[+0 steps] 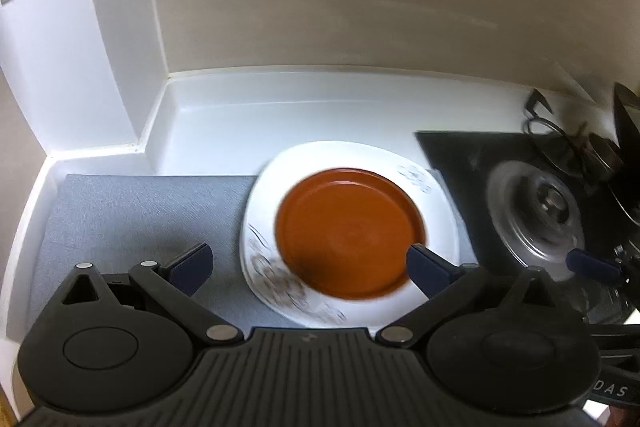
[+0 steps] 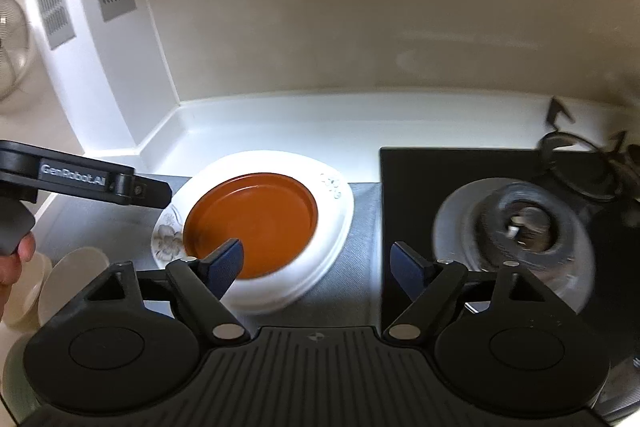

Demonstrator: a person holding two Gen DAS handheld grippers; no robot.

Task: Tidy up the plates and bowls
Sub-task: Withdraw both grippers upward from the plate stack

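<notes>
An orange-brown plate [image 1: 352, 235] [image 2: 252, 223] lies on a stack of white plates [image 1: 360, 157] [image 2: 340, 223] with a floral print. The stack rests on a grey mat [image 1: 132, 211] [image 2: 362, 227]. My left gripper [image 1: 310, 269] hovers above the stack, open wide with nothing between its fingers; its body [image 2: 100, 181] also shows at the left of the right wrist view. My right gripper [image 2: 318, 263] is open and empty too, over the stack's right edge and the mat. Cream bowls [image 2: 76, 279] stand at the lower left.
A black glass hob [image 1: 460, 163] [image 2: 412, 187] with a burner [image 1: 536, 215] [image 2: 516, 223] lies just right of the mat. Dark cookware [image 1: 628, 131] sits at the far right. The white counter ends at a wall behind and a corner on the left. A person's hand [image 2: 16, 259] holds the left gripper.
</notes>
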